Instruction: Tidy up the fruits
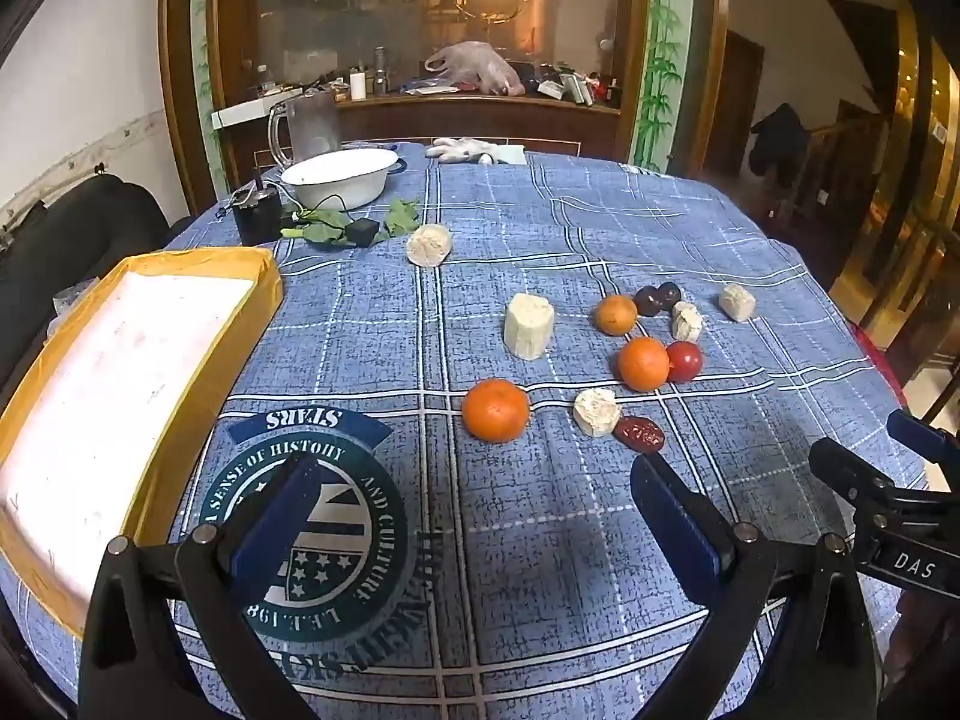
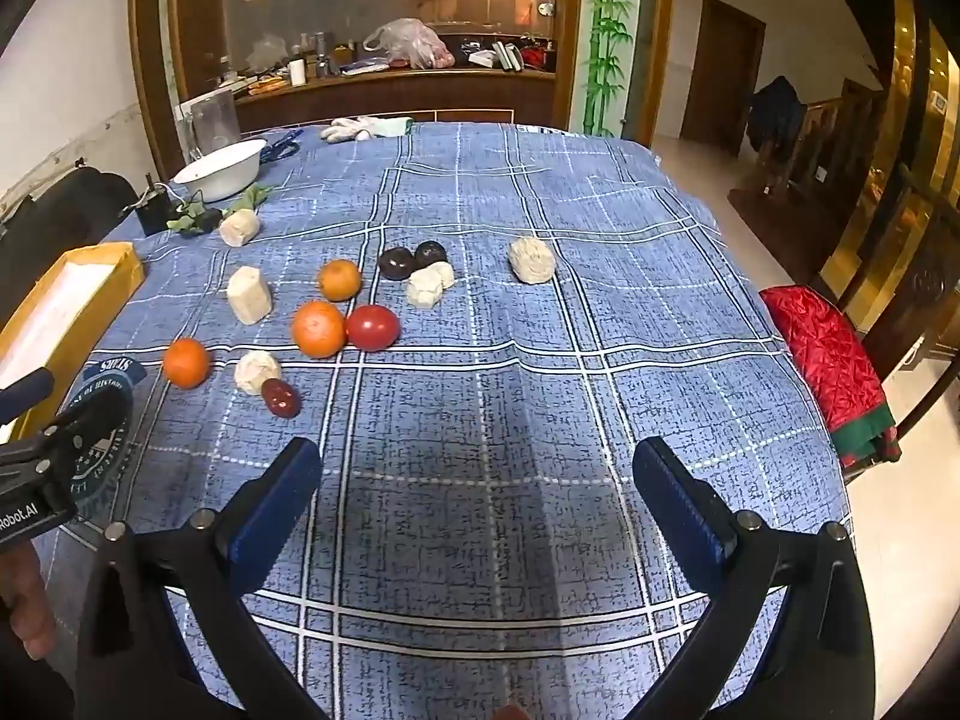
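Hovering with both the left gripper (image 1: 474, 516) and right gripper (image 2: 477, 498) spread wide and empty, facing oranges (image 1: 495, 410) scattered beside the empty tray (image 1: 264, 276), risking rolling one off the cloth.

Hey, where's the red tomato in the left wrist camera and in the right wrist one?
Left wrist: the tomato sits right of centre, touching the right side of an orange.
Right wrist: tomato left of centre, against the same orange.
Shared landmark: the white basin, far left.
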{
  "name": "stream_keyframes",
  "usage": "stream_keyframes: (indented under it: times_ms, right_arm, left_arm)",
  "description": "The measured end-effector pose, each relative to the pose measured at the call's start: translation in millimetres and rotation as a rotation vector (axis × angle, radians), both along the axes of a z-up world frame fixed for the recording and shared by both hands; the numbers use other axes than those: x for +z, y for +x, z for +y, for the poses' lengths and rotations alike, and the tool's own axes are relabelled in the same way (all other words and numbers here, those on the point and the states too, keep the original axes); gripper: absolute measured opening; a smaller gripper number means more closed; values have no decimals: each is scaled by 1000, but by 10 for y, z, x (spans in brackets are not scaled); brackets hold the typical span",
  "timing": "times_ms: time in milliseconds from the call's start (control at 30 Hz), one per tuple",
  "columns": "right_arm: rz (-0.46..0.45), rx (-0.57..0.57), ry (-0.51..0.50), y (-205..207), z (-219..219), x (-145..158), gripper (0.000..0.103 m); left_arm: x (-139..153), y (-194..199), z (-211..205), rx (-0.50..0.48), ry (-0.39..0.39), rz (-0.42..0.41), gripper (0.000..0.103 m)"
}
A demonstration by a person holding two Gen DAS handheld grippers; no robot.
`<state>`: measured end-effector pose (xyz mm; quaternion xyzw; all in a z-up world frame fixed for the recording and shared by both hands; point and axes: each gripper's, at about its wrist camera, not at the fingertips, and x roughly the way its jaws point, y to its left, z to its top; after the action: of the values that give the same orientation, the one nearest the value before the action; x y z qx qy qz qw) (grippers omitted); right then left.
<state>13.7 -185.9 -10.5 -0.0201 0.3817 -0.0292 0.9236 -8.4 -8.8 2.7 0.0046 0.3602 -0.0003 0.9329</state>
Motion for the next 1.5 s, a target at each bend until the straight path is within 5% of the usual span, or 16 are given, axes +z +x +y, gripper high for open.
stream_keyframes:
  times_ms: [267, 1500]
  right_arm:
    - [18, 30, 21, -73, 29, -16, 103]
    - [-5, 85, 80, -165, -9, 45, 103]
  left_arm:
    - [6, -2, 206, -10, -59, 42, 102]
    - [5, -14, 204, -4, -56, 40, 102]
